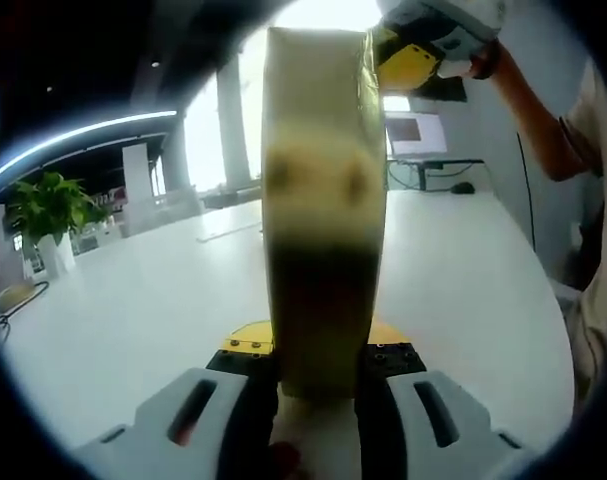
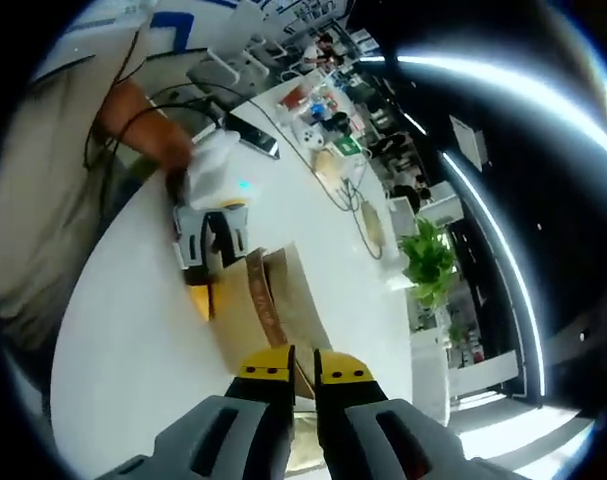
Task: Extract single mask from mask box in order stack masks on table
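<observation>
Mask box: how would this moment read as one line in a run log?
left tool: shut on box, held off table | right tool: shut at box's other end | mask: none out

Pale grey claw (image 2: 303, 385) bodies with slotted shells, yellow-capped black jaws, small screws, person's beige short sleeve (image 1: 591, 110)

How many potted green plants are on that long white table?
1: a leafy green plant in a white pot stands near the white table's far edge. Others may be hidden behind the tan cardboard mask box.
</observation>
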